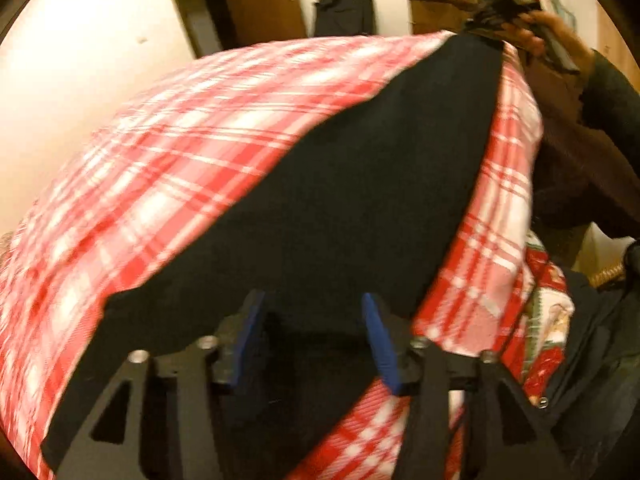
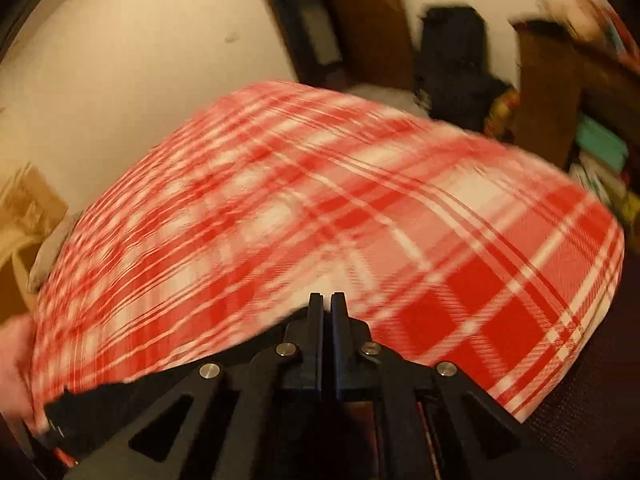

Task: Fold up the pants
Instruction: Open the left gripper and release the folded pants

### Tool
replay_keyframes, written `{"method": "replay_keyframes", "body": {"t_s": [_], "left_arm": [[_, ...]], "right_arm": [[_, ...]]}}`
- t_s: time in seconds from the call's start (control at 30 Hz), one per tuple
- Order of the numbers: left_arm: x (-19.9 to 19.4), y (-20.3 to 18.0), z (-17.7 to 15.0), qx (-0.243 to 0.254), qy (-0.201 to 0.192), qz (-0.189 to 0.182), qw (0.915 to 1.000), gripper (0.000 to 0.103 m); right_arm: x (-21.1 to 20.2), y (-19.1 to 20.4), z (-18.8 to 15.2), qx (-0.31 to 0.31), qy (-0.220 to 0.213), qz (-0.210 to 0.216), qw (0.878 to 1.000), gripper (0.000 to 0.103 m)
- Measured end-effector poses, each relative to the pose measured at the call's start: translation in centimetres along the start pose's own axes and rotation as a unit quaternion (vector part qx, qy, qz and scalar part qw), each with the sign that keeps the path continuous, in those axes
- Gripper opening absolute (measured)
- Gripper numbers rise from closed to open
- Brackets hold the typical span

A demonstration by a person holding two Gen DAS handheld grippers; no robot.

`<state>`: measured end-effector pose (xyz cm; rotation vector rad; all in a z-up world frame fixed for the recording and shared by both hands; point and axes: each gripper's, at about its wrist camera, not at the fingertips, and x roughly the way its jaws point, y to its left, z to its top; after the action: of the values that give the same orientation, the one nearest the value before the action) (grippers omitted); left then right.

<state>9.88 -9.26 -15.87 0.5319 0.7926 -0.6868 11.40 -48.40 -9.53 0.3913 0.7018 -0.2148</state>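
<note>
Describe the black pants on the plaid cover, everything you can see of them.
The black pants look like plain, matte, soft cloth with no visible pattern. In the left wrist view they lie flat as a long dark strip across the red and white plaid cover, wide near the camera and narrowing toward the far end. The left gripper hovers over the near end, open, nothing pressed between its blue pads. At the far end, the right gripper meets the cloth; blur hides the grip itself.

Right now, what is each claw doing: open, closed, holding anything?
Left claw: open over the black pants, gripping nothing.
Right claw: closed at the far end of the pants; whether it pinches the cloth cannot be told.
</note>
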Motion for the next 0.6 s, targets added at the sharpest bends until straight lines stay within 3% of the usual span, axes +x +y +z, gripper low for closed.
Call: {"method": "replay_keyframes", "body": {"t_s": [0.03,0.1,0.17,0.3,0.43,0.53,0.6], "left_arm": [[-0.2,0.8,-0.3,-0.009,-0.002,0.015,0.9998,0.062],[-0.5,2.6,-1.0,-0.035,-0.003,0.029,0.999,0.062],[-1.1,4.3,-1.8,-0.068,-0.009,0.039,0.9969,0.062],[0.4,6.9,-4.3,-0.098,0.036,0.055,0.993,0.066],[-1.1,8.5,-5.7,-0.15,0.008,0.029,0.9882,0.065],[-3.9,9.5,-6.7,-0.144,-0.02,0.069,0.987,0.065],[-5.8,11.3,-8.2,-0.163,-0.026,0.112,0.9799,0.065]], "right_arm": [[-0.4,1.9,-0.1,-0.016,-0.003,0.018,1.0,0.02],[-0.6,4.8,-0.6,-0.038,-0.003,0.048,0.998,0.053],[-0.7,8.3,-1.6,-0.066,0.005,0.084,0.994,0.053],[1.2,15.1,-4.2,-0.127,0.046,0.136,0.982,0.053],[3.5,21.8,-9.2,-0.213,0.107,0.157,0.958,0.053],[4.0,25.9,-12.7,-0.276,0.127,0.172,0.937,0.053],[4.1,27.7,-14.2,-0.295,0.129,0.177,0.93,0.053]]}}
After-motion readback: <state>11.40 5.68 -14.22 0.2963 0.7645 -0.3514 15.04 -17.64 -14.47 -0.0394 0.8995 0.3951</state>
